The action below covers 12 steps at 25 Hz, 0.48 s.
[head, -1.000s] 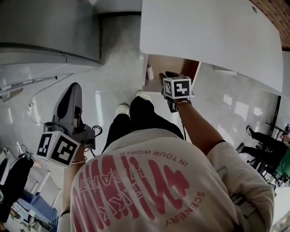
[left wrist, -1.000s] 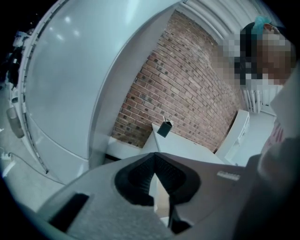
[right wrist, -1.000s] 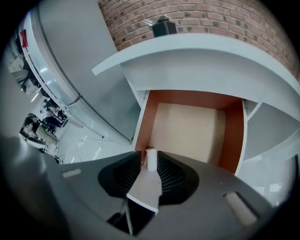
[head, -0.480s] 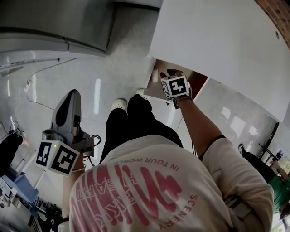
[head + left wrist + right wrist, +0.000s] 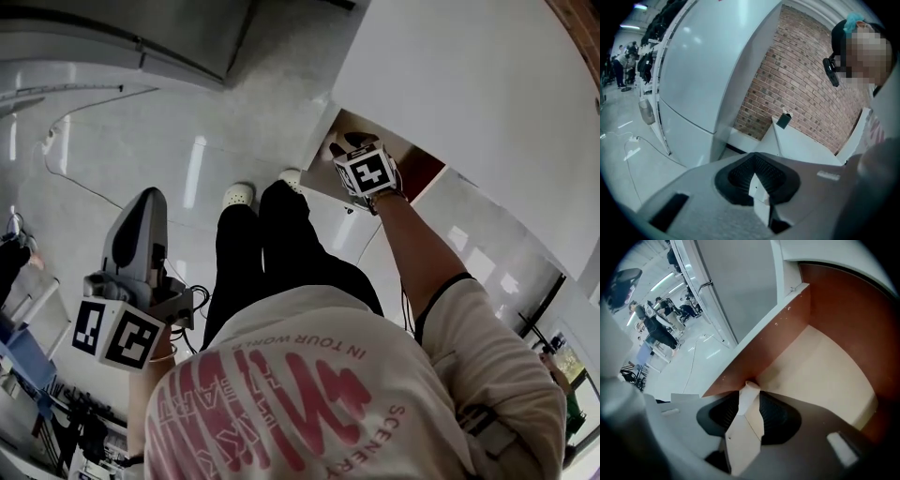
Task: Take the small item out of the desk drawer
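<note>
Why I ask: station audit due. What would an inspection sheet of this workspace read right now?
Surface: white desk, drawer pulled open.
Job's things: small pale item standing in the drawer, near its side wall.
Clutter: nothing seen in the drawer.
Grippers: right gripper over the drawer, jaws just opening, the item between them, not clamped; left gripper shut, empty, off to the side.
Cables: white cable lying on the floor.
Surroundings: brick wall, tall pale cabinet, people at distant workstations.
</note>
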Each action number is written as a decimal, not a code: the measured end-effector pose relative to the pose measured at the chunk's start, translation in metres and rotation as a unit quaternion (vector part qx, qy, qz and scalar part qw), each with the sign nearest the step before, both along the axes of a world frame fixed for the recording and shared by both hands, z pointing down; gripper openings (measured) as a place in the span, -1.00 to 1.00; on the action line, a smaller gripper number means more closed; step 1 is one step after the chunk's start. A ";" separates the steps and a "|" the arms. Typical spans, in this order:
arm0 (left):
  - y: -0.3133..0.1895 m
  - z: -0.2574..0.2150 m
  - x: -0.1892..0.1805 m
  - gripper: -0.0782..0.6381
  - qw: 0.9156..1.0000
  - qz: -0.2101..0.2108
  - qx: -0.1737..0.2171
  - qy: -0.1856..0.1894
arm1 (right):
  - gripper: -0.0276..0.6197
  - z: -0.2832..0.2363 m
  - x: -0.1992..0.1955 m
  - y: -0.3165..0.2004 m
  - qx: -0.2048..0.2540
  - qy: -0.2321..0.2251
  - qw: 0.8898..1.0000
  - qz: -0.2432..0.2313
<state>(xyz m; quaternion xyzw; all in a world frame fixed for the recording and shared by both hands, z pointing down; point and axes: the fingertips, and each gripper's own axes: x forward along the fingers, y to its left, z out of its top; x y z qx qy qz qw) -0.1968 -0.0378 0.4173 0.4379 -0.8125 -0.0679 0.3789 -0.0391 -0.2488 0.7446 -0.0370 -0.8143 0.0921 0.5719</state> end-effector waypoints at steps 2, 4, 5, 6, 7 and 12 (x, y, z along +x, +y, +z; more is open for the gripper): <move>0.005 0.005 0.003 -0.76 1.000 -0.008 -0.002 0.005 | -0.44 0.007 0.001 0.003 -0.003 0.007 1.000 -0.007; 0.008 0.009 0.005 -0.76 1.000 -0.012 -0.004 0.008 | -0.40 0.015 0.001 0.005 -0.008 0.015 1.000 -0.006; 0.009 0.011 0.007 -0.76 1.000 -0.013 -0.005 0.009 | -0.39 0.018 0.001 0.006 -0.010 0.019 1.000 -0.006; 0.011 0.013 0.008 -0.76 1.000 -0.013 -0.007 0.010 | -0.38 0.021 0.000 0.008 -0.012 0.023 1.000 -0.006; 0.013 0.015 0.009 -0.76 1.000 -0.014 -0.010 0.011 | -0.36 0.023 0.000 0.009 -0.013 0.026 1.000 -0.008; 0.019 0.023 0.006 -0.76 0.999 -0.022 -0.015 0.018 | -0.25 0.031 -0.009 0.014 -0.019 0.035 0.999 -0.011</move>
